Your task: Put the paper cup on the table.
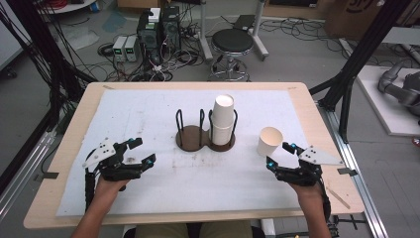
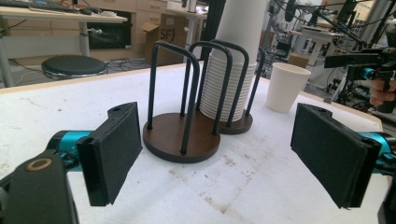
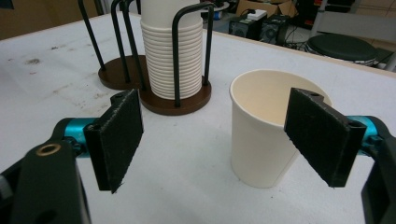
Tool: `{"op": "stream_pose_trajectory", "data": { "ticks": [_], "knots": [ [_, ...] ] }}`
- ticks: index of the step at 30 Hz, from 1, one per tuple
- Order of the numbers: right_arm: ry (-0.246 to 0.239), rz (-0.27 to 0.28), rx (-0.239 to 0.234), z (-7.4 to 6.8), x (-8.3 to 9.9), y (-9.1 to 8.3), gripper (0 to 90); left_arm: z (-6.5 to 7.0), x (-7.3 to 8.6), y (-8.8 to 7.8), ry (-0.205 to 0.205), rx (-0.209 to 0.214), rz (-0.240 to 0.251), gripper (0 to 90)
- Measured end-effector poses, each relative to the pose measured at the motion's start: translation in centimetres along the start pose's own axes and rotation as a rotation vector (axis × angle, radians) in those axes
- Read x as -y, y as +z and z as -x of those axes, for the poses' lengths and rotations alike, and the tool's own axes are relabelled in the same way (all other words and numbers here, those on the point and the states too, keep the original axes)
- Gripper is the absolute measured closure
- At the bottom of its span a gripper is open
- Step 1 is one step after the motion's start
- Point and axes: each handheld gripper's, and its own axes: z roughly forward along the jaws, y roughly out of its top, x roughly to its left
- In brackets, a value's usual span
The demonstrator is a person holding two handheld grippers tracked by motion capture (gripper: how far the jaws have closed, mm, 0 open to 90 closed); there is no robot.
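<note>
Your right tongs [image 1: 278, 153] gape wide and empty just short of the lone paper cup [image 1: 269, 141] standing upright on the counter [image 1: 148, 119] beside the holder's stack [image 1: 223, 119], your left tongs [image 1: 141, 150] equally open, so grasping remains.

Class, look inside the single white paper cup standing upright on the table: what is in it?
The single white paper cup shows a bare cream inner wall. Its bottom is hidden behind the near rim, so any contents there cannot be seen.
</note>
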Motion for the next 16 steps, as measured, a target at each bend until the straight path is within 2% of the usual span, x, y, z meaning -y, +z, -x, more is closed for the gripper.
{"op": "stream_pose_trajectory", "data": {
  "ticks": [16],
  "knots": [
    [0.001, 0.005, 0.009, 0.3, 0.09, -0.24, 20.1, 0.06, 0.05, 0.33, 0.004, 0.002, -0.002, 16.1]
  ]
}}
